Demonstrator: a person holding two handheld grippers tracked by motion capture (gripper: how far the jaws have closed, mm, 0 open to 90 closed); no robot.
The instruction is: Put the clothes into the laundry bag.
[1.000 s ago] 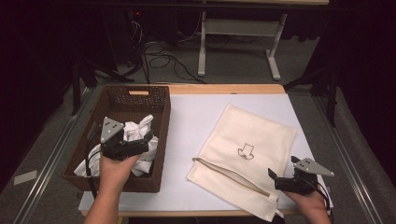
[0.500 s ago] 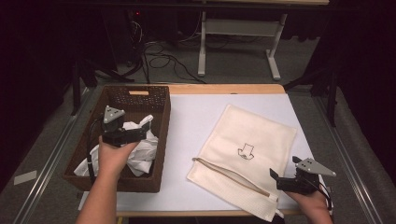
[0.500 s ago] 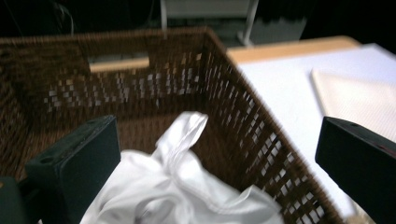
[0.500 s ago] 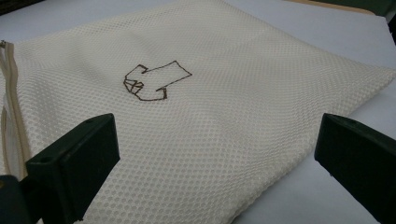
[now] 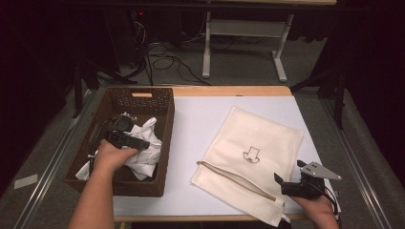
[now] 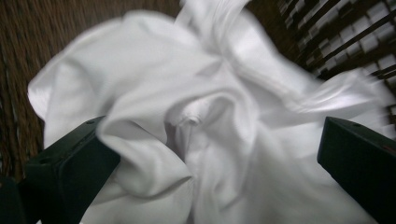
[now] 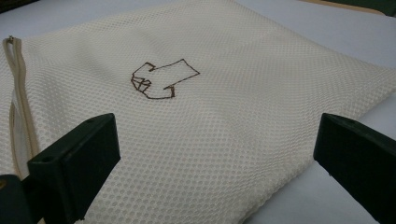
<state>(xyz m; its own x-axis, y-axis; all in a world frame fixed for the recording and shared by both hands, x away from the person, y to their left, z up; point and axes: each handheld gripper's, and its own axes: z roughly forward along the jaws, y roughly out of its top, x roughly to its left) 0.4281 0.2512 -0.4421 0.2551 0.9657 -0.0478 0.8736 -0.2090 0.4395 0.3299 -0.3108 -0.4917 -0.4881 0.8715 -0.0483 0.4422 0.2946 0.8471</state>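
So the step in hand looks like the pickup: the left gripper [image 5: 143, 143] is down inside the brown wicker basket [image 5: 165, 102] at the left of the high view, right over the crumpled white cloth [image 5: 143, 155] that lies in it. In the left gripper view the jaws stand spread wide, one on each side of the bunched cloth [image 6: 201, 121], with folds pushed up between them but nothing pinched yet. That view is a bit blurry, so whether the jaw faces actually touch the fabric is hard to call.

Over at the lower right of the high view, the right gripper [image 5: 282, 183] sits at the near corner of the cream mesh bag [image 5: 258, 138], which lies flat on the white worktop [image 5: 200, 114] with its zipper [image 5: 234, 176] running along the near edge. Its jaws are spread too, the bag [image 7: 201, 130] lying between them in the right gripper view, not gripped.

The next move probably calls for closing the left jaws on a thick fold and lifting the cloth clear of the basket wall, while the right one gets hold of the bag's edge by the zipper.

Compared with a second ago, the left hand has pushed farther into the basket and tipped down toward the cloth. The right gripper and the bag have hardly shifted.
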